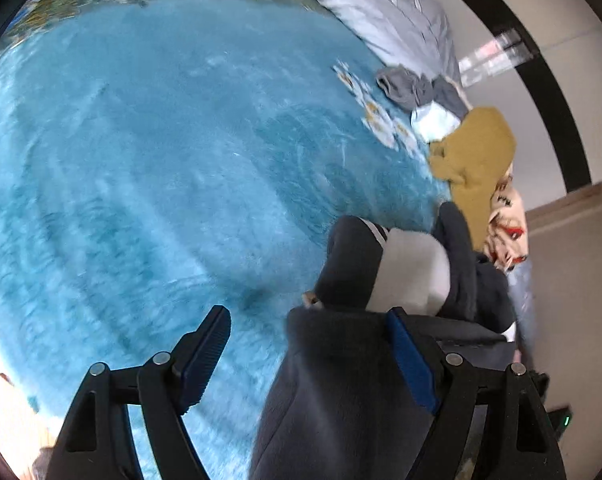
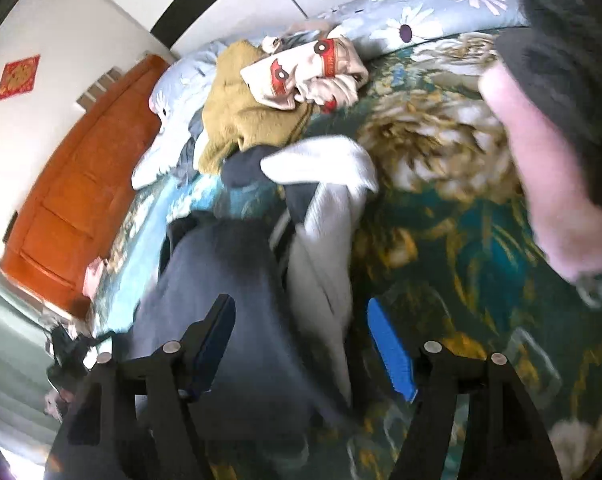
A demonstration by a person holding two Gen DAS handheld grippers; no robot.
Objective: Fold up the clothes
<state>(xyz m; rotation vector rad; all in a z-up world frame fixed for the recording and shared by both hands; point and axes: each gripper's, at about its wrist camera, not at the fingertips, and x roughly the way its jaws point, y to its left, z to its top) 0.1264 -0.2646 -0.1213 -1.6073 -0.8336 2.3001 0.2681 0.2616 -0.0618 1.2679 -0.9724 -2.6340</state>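
Bed (image 1: 141, 140), teal plush blanket on top, takes up most of both views; it's the work surface, and everything below is placed relative to it.

Dark grey garment (image 1: 341, 380) with white panel lies at the bed's near edge, bunched, not spread. This looks like the item being folded. In the right wrist view the same garment (image 2: 221, 280) runs from that tool toward the bed's middle, white part alongside.

Clothes pile at the bed's far corner: mustard sweater (image 1: 477, 152), cream printed top (image 2: 317, 68) on it, grey piece (image 1: 405, 86) beyond. Probably parked there to keep the bed's middle free for folding.

Left tool (image 1: 309, 356): jaws wide, grey fabric rising between them and touching the right pad, not pinched. Likely lining up for a grab on an edge.

Right tool (image 2: 301, 344): jaws wide, over the garment's grey/white seam, gripping nothing.

Judgement: early stage, no fold made on this item yet. Motion blur is heavy, so fabric edges are unclear.
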